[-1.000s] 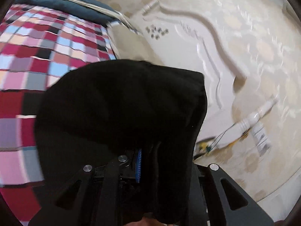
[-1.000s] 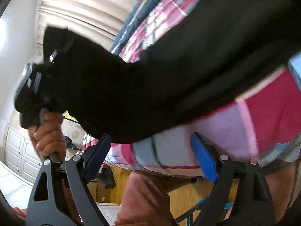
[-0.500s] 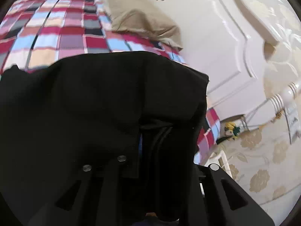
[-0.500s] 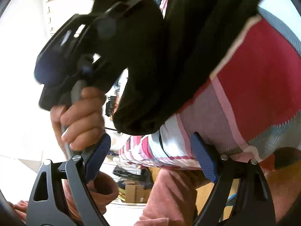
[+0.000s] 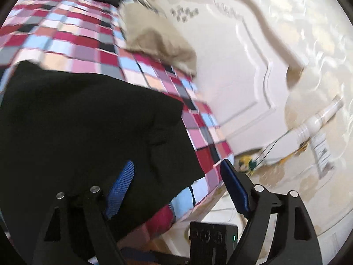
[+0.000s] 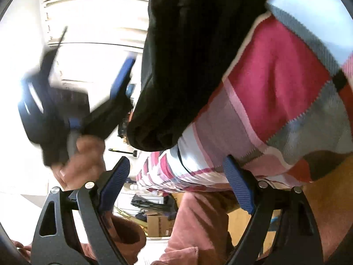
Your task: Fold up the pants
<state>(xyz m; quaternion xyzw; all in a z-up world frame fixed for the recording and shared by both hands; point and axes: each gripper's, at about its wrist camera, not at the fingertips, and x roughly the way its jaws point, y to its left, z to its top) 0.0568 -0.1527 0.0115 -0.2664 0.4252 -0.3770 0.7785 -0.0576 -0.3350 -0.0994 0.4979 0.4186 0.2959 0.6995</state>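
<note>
The black pants (image 5: 88, 132) lie folded on the checked bedspread (image 5: 72, 35), near the bed's edge. My left gripper (image 5: 176, 187) is open and empty just off the pants' near corner; its blue pads (image 5: 120, 185) stand wide apart. In the right wrist view the pants (image 6: 198, 50) hang slightly over the bed edge. My right gripper (image 6: 176, 185) is open and empty below that edge. The left gripper (image 6: 92, 101) shows there too, blurred, held in a hand, beside the pants.
A beige pillow (image 5: 158, 37) lies at the head of the bed against a white headboard (image 5: 231, 70). A white bedpost and cables (image 5: 308, 132) stand at the right. The person's pink-clad legs (image 6: 198, 227) and a cardboard box (image 6: 158, 223) are below the bed edge.
My left gripper has opened and let go of the pants, which now lie flat on the bed. It has pulled back from the cloth. My right gripper stays open.
</note>
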